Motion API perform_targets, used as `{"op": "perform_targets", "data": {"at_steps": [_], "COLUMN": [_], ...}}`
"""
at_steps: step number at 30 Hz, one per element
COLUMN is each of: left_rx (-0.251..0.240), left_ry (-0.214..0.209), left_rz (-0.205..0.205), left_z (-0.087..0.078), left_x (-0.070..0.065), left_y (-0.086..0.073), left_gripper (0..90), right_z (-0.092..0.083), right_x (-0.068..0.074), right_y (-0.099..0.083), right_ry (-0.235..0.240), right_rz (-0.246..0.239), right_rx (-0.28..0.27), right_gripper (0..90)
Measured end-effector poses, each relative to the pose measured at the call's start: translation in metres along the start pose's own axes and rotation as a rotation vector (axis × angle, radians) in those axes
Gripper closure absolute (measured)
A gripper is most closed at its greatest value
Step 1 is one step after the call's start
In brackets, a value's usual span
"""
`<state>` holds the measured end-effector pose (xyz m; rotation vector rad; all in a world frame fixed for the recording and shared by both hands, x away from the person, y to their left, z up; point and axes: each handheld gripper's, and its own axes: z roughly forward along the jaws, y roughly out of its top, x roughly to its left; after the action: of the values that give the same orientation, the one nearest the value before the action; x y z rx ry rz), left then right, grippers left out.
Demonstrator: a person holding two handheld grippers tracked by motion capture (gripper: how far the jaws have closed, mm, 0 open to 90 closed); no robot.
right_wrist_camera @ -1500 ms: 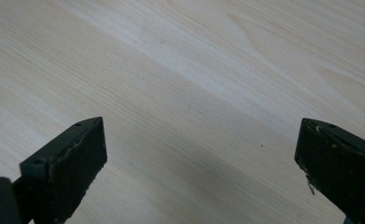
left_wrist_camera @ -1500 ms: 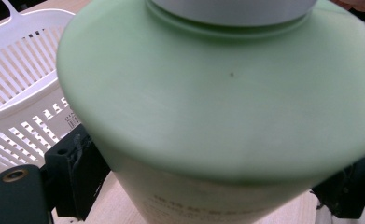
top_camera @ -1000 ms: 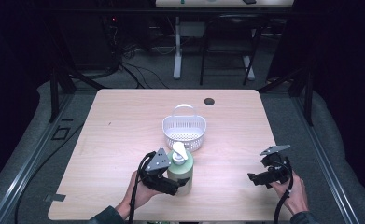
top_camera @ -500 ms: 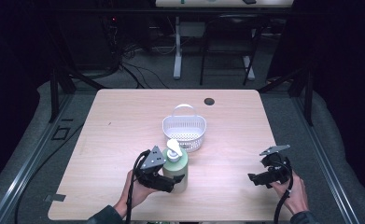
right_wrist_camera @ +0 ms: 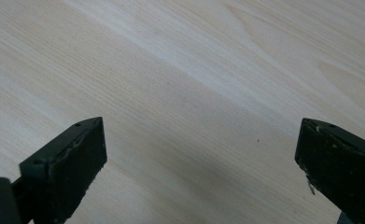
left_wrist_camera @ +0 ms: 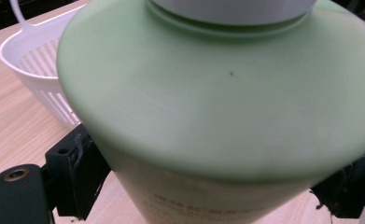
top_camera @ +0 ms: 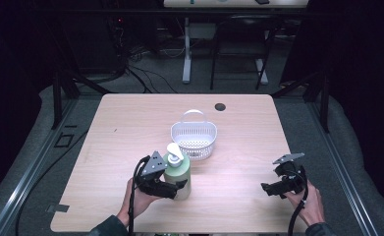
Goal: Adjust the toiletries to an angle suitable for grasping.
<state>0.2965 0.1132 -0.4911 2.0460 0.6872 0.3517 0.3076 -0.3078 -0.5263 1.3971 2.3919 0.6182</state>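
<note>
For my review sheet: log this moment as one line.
left gripper: shut on green pump bottle | right gripper: open, over table | white basket: beyond bottle

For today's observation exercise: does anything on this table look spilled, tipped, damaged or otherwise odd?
Nothing stands out. The green pump bottle stands upright between the jaws of the left gripper, beside the white basket, which sits level. The right gripper hangs open over bare wooden table. No spill shows.

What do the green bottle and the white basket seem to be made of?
The green bottle looks like matte plastic: smooth and even in colour, with soft, dull highlights. The white basket looks like moulded plastic: thin slotted walls and a one-piece handle, with a slight gloss.
</note>
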Motion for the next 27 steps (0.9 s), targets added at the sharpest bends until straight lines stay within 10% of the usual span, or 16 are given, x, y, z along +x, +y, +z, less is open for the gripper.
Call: {"op": "perform_targets", "data": {"at_steps": [27], "left_rx": [0.015], "left_ry": [0.099], "left_rz": [-0.064], "left_z": [-0.014], "left_x": [0.037], "left_y": [-0.006], "left_gripper": [11.9], "right_z": [0.002], "right_x": [0.002], "right_y": [0.0], "right_ry": [-0.004], "right_rz": [0.001], "right_rx": [0.009], "right_gripper": [0.0]}}
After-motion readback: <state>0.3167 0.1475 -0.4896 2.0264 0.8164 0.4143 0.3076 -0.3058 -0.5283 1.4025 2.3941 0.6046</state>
